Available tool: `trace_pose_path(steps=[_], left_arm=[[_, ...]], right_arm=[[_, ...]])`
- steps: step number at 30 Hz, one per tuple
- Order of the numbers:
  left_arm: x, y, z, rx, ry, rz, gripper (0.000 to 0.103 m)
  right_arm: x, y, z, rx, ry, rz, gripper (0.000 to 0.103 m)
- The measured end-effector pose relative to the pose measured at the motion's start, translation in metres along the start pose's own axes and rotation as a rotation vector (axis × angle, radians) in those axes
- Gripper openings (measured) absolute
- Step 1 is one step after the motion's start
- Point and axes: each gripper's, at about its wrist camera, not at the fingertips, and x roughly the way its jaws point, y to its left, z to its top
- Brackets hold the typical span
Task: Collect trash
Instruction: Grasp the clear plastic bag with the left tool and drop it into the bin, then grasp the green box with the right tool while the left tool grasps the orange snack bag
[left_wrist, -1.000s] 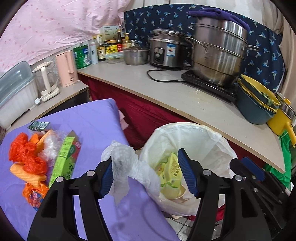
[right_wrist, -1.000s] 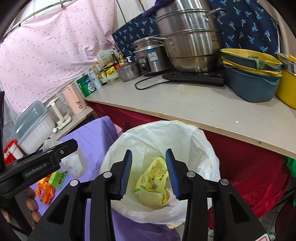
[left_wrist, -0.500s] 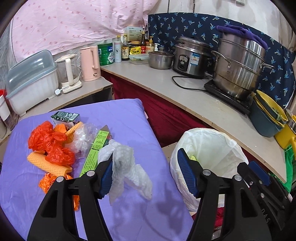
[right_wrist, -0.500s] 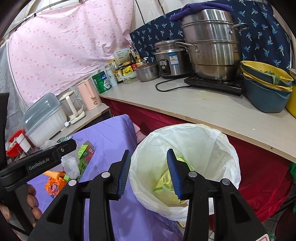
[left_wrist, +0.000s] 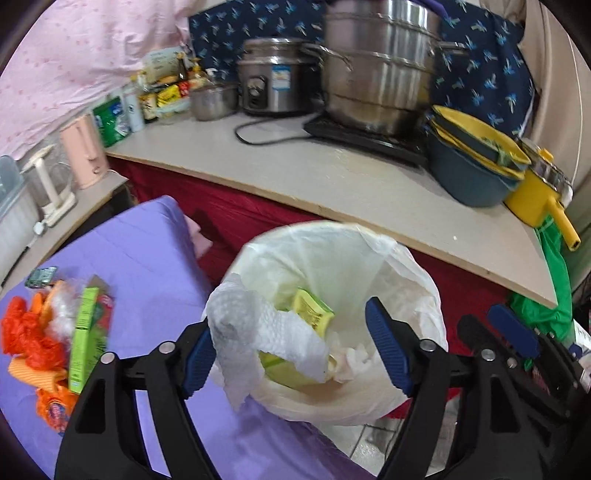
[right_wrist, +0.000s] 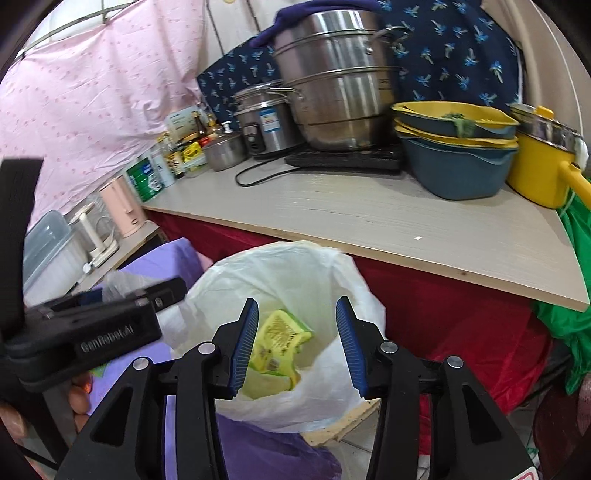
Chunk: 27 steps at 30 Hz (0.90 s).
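A: Where's the trash right now?

B: A crumpled sheet of white bubble wrap (left_wrist: 255, 332) hangs off the left finger's blue pad (left_wrist: 199, 354) of the left claw (left_wrist: 291, 350), drooping over the near rim of the white bin bag (left_wrist: 413, 280). The jaws stand wide apart, so the wrap clings to that one pad only; nothing is pinched between them.

A: And inside the bag?

B: A yellow-green packet (left_wrist: 310, 306) lies there with some crumpled white paper beside it. The right wrist view shows the same packet (right_wrist: 277, 339) down in the bag (right_wrist: 295, 273).

A: The right claw?

B: The right claw (right_wrist: 295, 343) hovers above the bag's mouth, jaws parted by a moderate gap, gripping nothing. The left gripper's black body shows at that view's left, with fingers of the person's hand (right_wrist: 79, 400) under it.

A: Anything left to pick up?

B: On the purple cloth (left_wrist: 155, 273) to the left of the bag sits a heap: an orange plastic bag (left_wrist: 26, 339), a green carton (left_wrist: 83, 343), clear plastic film (left_wrist: 64, 306) and a small dark packet (left_wrist: 40, 277) at the far edge.

A: Beyond that?

B: A pale worktop (left_wrist: 351, 184) runs behind the bag over a red drape, carrying a large steel steamer pot (left_wrist: 380, 70), a rice cooker (left_wrist: 273, 77), stacked blue and yellow basins (left_wrist: 472, 162), a yellow saucepan (left_wrist: 535, 199) and a pink kettle (left_wrist: 83, 151).
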Motion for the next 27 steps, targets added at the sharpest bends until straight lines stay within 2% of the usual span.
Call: trace_pose_path(steps=[2, 4, 9, 13, 21, 27], left_arm=[[0.012, -0.004, -0.008, 0.014, 0.033, -0.031, 0.084], [0.02, -0.004, -0.018, 0.029, 0.052, -0.028, 0.088], [0.02, 0.006, -0.042, 0.045, 0.072, -0.004, 0.089], [0.006, 0.024, -0.052, 0.002, 0.054, 0.009, 0.088], [-0.026, 0.074, -0.065, -0.098, 0.009, 0.105, 0.089], [-0.049, 0.124, -0.083, -0.191, 0.004, 0.225, 0.089]], right_arm=[[0.002, -0.007, -0.001, 0.013, 0.003, -0.005, 0.043], [0.004, -0.011, -0.004, 0.018, 0.009, -0.003, 0.043], [0.01, -0.007, -0.012, 0.019, 0.029, 0.01, 0.043], [0.012, 0.004, -0.015, 0.009, 0.035, 0.031, 0.043], [0.008, 0.042, -0.018, -0.041, 0.041, 0.083, 0.045], [0.009, 0.083, -0.028, -0.091, 0.065, 0.141, 0.045]])
